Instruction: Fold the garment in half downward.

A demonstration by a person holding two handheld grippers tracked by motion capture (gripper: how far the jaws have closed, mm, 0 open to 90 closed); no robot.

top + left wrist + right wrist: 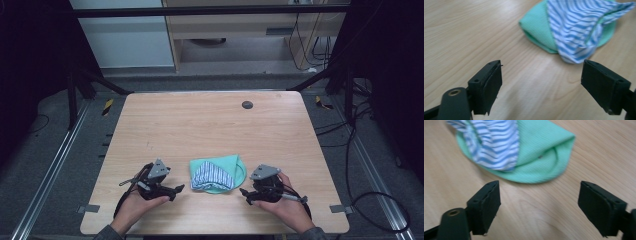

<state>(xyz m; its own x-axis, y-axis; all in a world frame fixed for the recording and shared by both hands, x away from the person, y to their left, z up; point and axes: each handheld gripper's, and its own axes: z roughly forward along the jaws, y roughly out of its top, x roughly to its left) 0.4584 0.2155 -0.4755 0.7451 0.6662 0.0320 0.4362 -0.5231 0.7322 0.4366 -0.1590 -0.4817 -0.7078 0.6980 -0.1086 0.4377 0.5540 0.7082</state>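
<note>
While I scan the table (210, 125), I note a small dark round disc (247, 104) near its far edge, well apart from the work. Nothing lies between my grippers and the folded cloth (217, 174), mint green with a blue-striped layer on top, lying near the front edge. Left gripper (176, 189) and right gripper (244, 192) flank it, each just beside it, jaws apart and holding nothing, pointing inward.

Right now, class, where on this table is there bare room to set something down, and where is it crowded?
The light wooden table is bare from the folded green and blue-striped cloth back to the small dark round disc, and along both side edges. The near edge is crowded: the left tool, cloth and right tool sit in a row.
</note>
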